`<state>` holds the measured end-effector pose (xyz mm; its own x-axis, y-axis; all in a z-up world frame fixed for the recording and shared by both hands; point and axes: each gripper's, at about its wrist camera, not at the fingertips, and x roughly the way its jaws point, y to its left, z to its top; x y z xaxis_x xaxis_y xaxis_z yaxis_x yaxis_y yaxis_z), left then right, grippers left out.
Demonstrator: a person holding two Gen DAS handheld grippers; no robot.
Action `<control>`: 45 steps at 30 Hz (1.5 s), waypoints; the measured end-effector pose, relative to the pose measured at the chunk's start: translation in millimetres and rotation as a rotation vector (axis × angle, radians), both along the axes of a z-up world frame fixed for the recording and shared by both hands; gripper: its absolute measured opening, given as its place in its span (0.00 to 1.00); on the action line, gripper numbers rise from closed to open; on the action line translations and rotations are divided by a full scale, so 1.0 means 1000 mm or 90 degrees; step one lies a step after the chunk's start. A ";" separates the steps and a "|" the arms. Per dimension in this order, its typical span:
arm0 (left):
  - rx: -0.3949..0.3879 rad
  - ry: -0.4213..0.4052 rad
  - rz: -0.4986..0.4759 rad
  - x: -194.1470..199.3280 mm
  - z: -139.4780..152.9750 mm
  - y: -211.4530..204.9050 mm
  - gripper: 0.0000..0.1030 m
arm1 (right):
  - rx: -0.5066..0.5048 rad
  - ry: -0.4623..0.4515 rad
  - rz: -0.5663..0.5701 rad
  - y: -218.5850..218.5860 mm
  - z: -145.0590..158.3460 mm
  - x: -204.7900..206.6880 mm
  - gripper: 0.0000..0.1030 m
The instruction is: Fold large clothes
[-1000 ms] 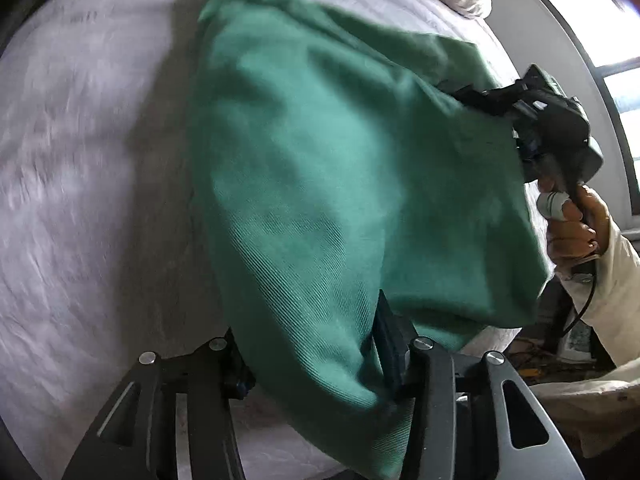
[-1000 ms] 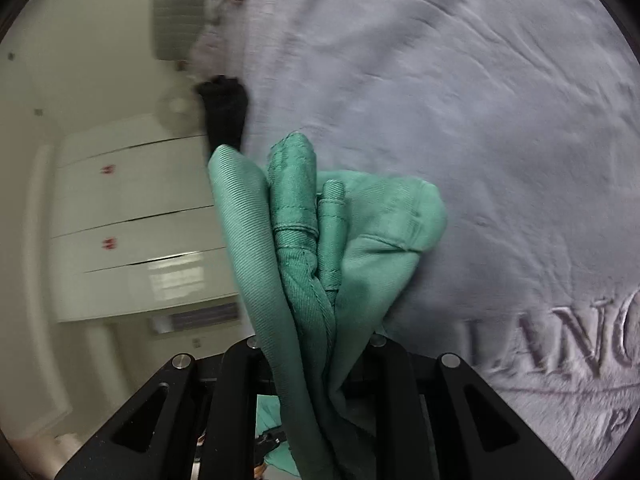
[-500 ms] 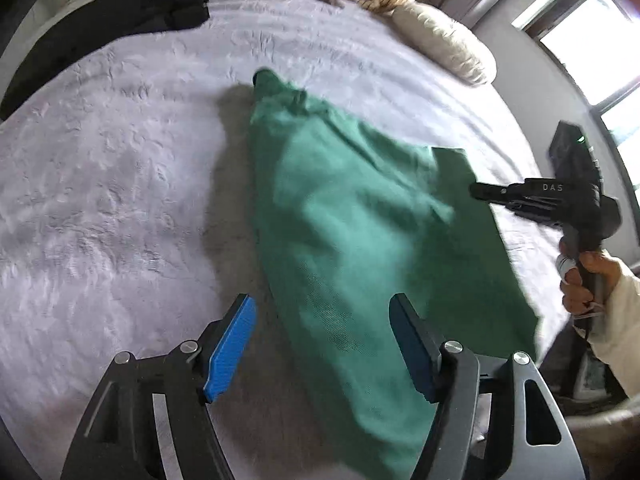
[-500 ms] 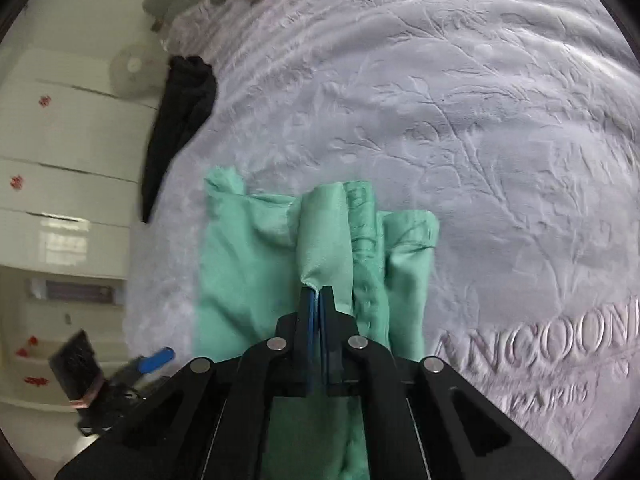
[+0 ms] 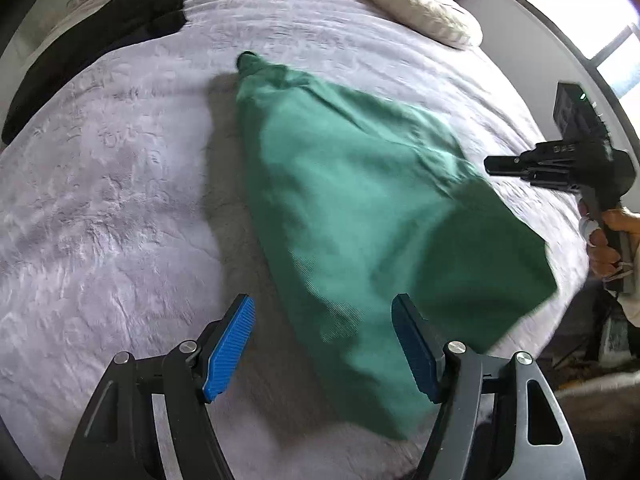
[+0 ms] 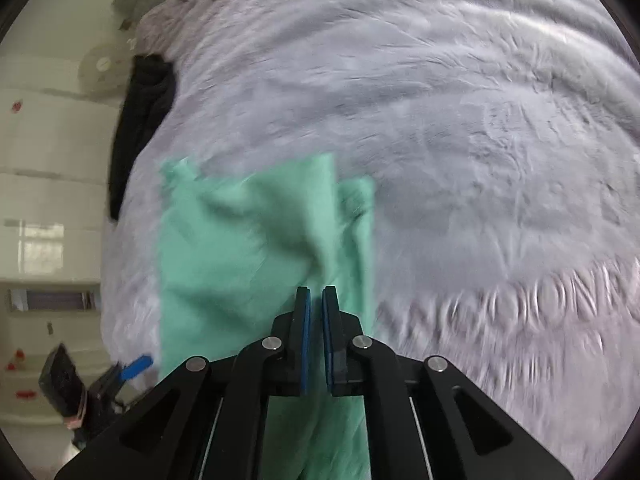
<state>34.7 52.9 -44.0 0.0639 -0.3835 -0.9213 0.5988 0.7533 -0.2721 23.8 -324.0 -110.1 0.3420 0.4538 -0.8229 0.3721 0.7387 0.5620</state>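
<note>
Bed (image 5: 120,200), grey plush cover, bare and roomy left of the left tongs (image 5: 320,344) and right of the right tongs (image 6: 316,332). Green garment (image 5: 360,220) lies flat ahead of both, near corner blurred, near edge cut off behind the tongs. Left tongs opening wide, empty. Right tongs nearly shut, opening slightly, nothing visibly gripped.

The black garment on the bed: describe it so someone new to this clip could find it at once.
Start from the grey embossed bedspread that fills the left wrist view. The black garment lies bunched along its far left edge, apart from the green garment spread in the middle. It is the only dark item; the pillow is cream.
</note>
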 end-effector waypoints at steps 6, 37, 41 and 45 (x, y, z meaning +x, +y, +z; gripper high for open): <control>0.042 0.038 -0.027 -0.037 -0.025 0.010 0.70 | -0.039 0.008 0.126 0.063 0.041 -0.047 0.06; 0.156 -0.025 0.131 -0.017 0.016 0.012 0.71 | -0.085 0.127 0.062 0.040 0.051 -0.098 0.09; 0.170 -0.033 0.134 -0.017 0.019 0.009 0.71 | -0.086 0.131 0.058 0.051 0.049 -0.084 0.09; 0.184 -0.026 0.126 -0.017 0.016 0.006 0.71 | -0.089 0.140 0.052 0.058 0.042 -0.082 0.09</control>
